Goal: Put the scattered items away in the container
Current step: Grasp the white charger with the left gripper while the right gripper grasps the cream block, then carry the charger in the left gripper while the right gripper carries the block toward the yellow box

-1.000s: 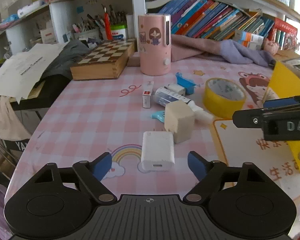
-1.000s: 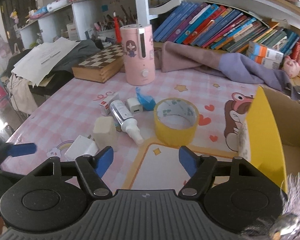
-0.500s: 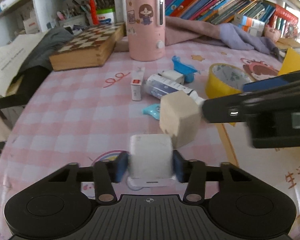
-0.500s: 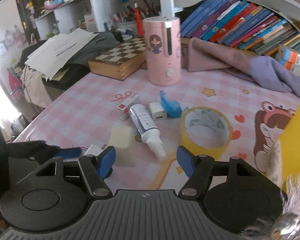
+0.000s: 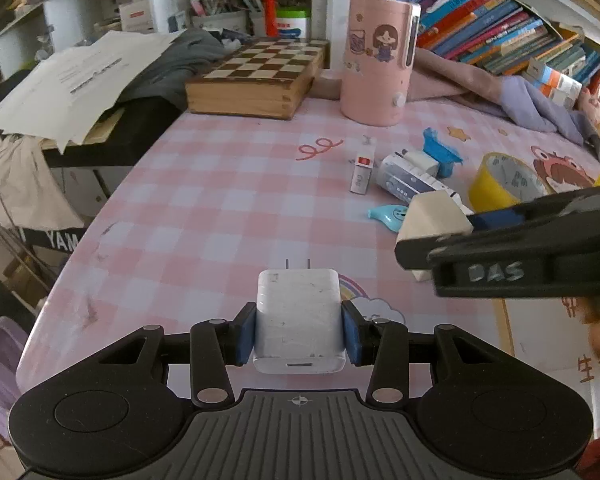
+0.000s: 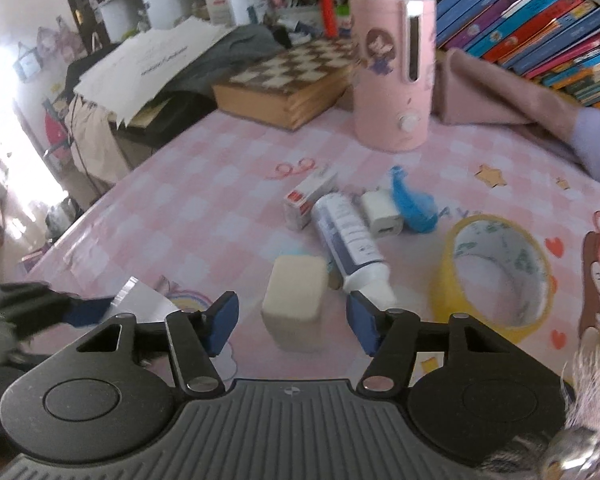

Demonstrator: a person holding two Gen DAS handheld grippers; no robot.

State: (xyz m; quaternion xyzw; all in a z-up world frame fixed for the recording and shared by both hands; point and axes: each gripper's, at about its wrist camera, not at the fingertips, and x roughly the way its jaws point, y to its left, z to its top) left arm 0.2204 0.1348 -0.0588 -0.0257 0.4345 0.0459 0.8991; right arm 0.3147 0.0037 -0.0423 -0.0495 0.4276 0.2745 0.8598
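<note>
Gripping the white charger (image 5: 300, 320) between both blue pads, our left gripper (image 5: 299, 330) has it pinched by its sides, prongs pointing away from us, at the near edge of the pink checked table (image 5: 220, 216). Our right gripper (image 6: 292, 320) is closing, its jaws on either side of the cream sponge block (image 6: 294, 300) but with gaps showing on both sides — no contact yet. That block is our landmark: just behind it lies the white tube (image 6: 350, 242), beyond that the small red-and-white box (image 6: 306, 200), a small white plug (image 6: 381, 214) and a blue clip (image 6: 414, 208); to its right sits the yellow tape roll (image 6: 496, 270).

We judge this the pick-up step, two items at once. Next, the right pads must meet the block squarely — it looks soft, so a gentle squeeze — then both loads travel to the container, which neither view shows clearly.
</note>
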